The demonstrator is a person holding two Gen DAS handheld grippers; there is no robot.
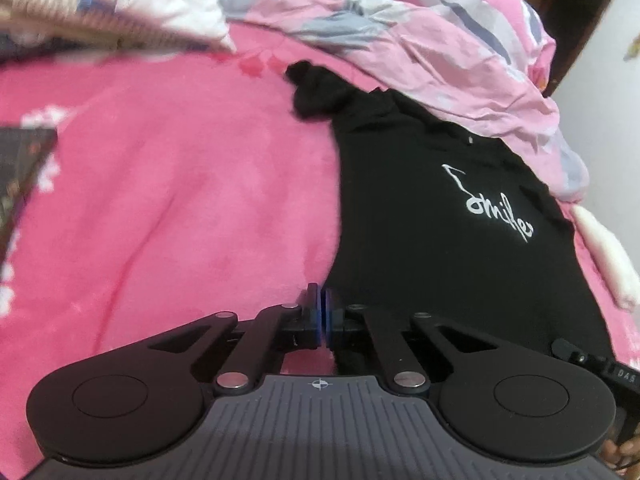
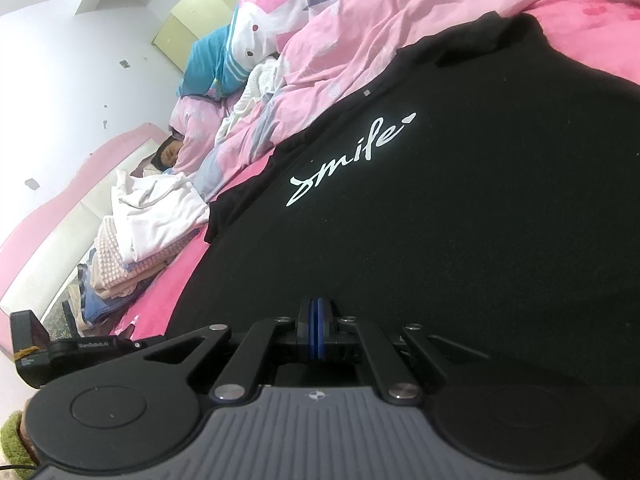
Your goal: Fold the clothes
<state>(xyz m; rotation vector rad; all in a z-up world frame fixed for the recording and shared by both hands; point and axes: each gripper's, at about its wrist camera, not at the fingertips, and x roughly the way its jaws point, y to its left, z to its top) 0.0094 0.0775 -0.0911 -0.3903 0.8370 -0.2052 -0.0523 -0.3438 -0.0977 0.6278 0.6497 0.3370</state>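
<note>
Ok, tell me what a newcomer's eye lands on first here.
The black shirt with white script lettering, spread on the hot-pink bedspread. Behind it lies a crumpled pink quilt, with a stack of folded clothes by the headboard. Both grippers, left and right, are shut at the shirt's near edge.

1. Black T-shirt (image 2: 440, 208), spread flat on a pink bedsheet (image 2: 592, 36); white "smile" lettering (image 2: 352, 156) across the chest.
2. Right gripper (image 2: 318, 308), jaws closed together with blue pads meeting, low over the shirt's near edge; whether cloth is pinched cannot be told.
3. Rumpled pink patterned duvet (image 2: 340, 40) beyond the shirt.
4. Stack of folded clothes (image 2: 132, 248), left, by the pink headboard (image 2: 52, 216).
5. Person lying under the duvet.
</note>
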